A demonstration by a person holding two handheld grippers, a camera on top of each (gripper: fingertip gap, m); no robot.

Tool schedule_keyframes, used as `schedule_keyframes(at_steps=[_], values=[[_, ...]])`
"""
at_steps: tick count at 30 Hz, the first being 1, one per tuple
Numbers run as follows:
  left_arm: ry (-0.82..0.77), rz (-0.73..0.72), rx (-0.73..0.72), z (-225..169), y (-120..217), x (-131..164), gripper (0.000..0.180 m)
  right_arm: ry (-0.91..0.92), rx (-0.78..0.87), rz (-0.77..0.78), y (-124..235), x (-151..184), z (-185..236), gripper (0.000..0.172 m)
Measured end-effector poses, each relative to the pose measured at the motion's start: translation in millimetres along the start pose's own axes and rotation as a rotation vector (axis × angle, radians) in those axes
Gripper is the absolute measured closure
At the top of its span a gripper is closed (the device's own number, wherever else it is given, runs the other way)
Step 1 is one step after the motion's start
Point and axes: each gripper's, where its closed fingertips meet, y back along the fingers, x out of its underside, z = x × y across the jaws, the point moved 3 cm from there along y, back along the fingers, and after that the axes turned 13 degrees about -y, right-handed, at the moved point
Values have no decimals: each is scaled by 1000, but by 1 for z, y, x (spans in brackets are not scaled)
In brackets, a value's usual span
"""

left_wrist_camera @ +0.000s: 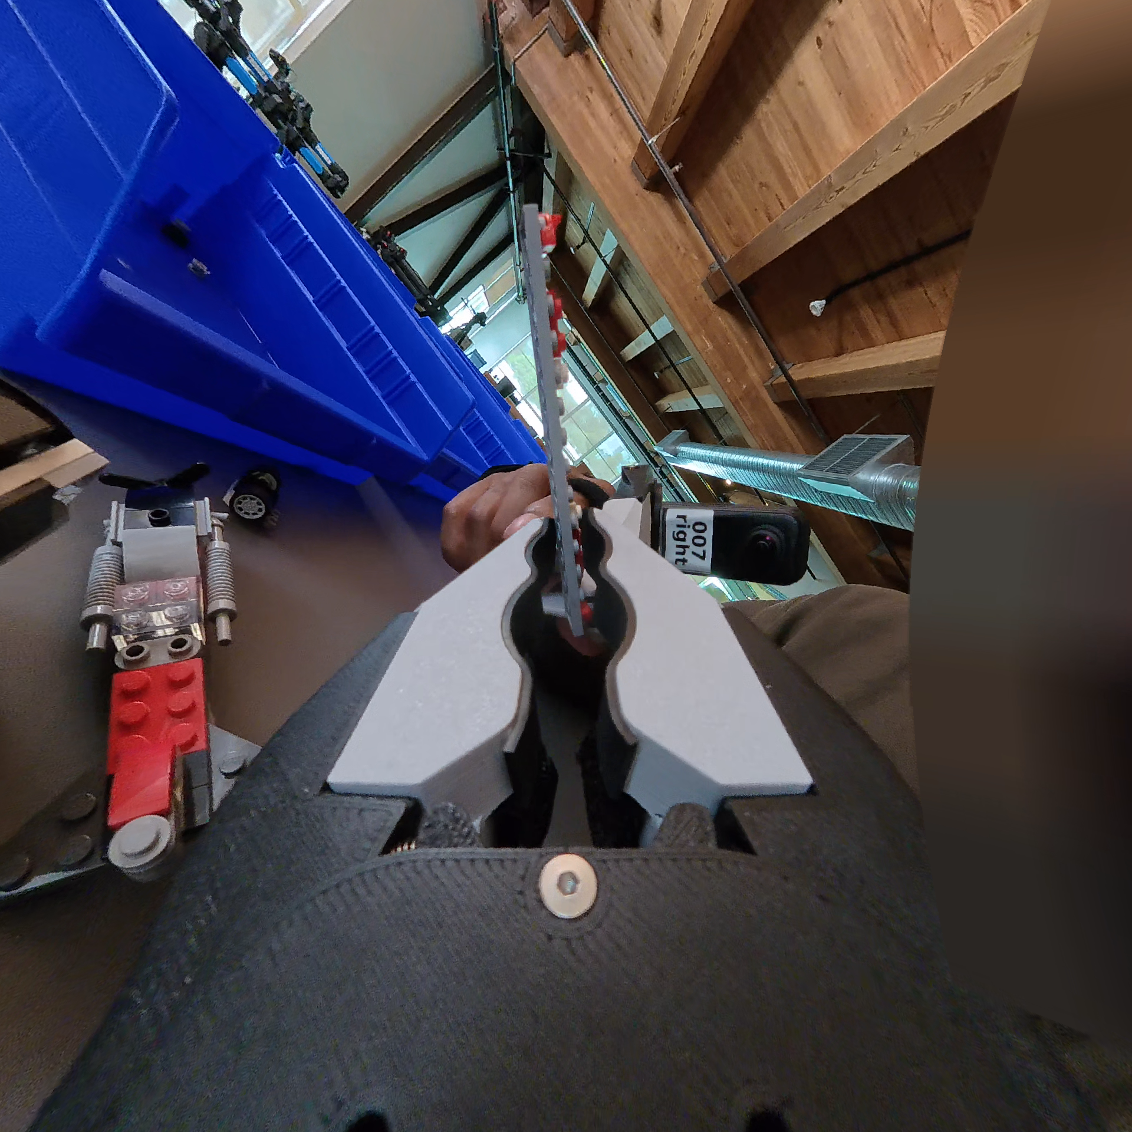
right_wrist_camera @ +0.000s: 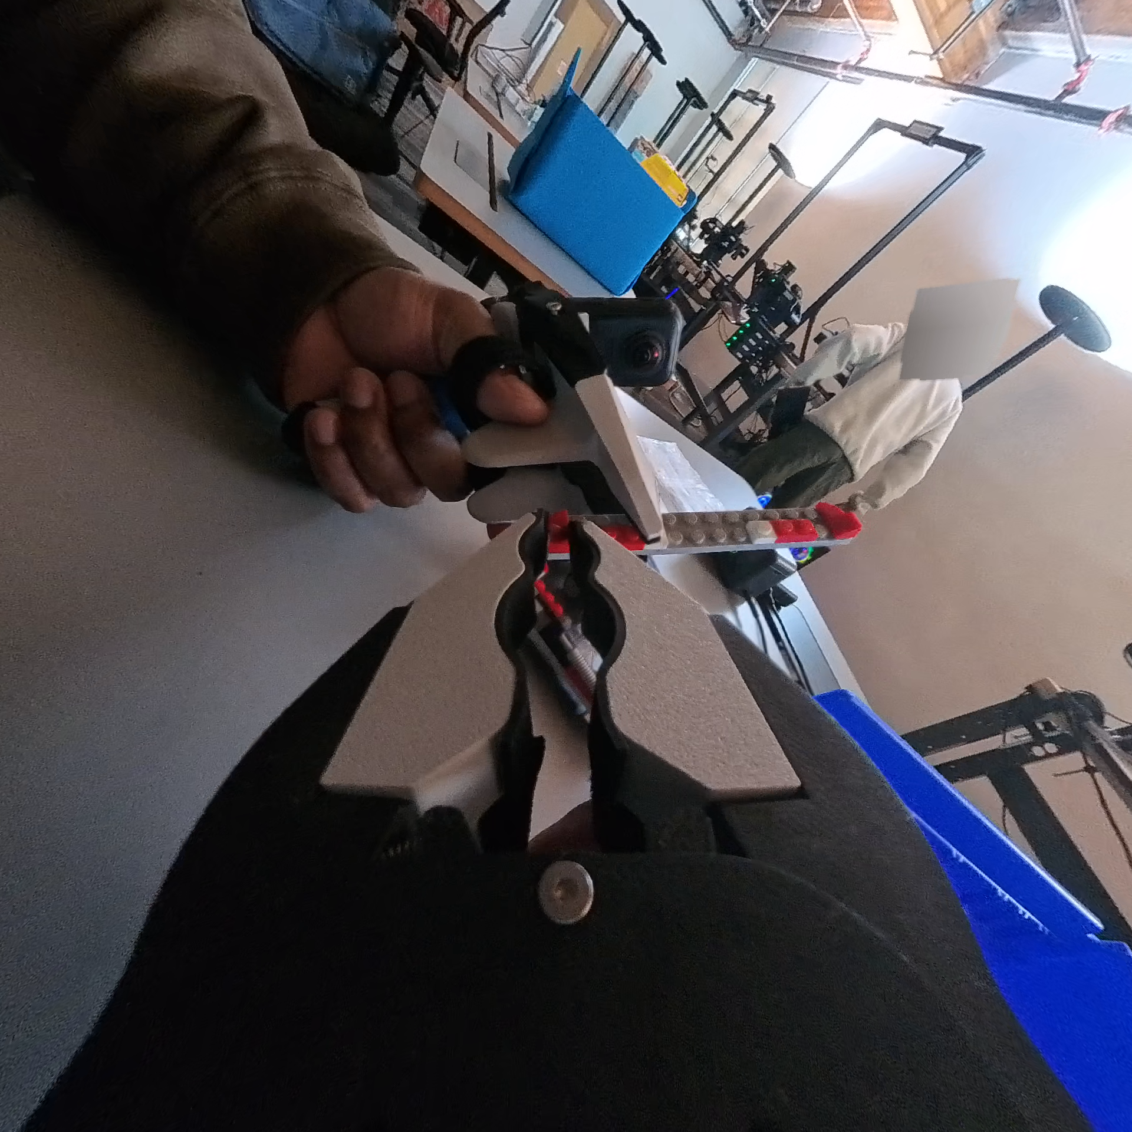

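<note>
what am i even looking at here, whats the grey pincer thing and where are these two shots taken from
Each picture comes from a camera mounted on a hand-held claw, looking along its two grey fingers; a person holds one claw in each hand.

Left view: the left claw is closed on a long grey studded toy-brick plate, seen edge-on. Beside it on the brown table lie a partly built brick vehicle and a loose wheel, with blue bins behind.

Right view: the right claw pinches a red brick at the end of that same plate, while the left claw grips its middle.
</note>
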Motion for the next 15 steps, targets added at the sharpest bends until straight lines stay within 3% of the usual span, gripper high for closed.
schedule_keyframes(at_steps=[15], values=[[-50,19,-46,3,0,1,172,-137,-65,2,1,1,-1,169]])
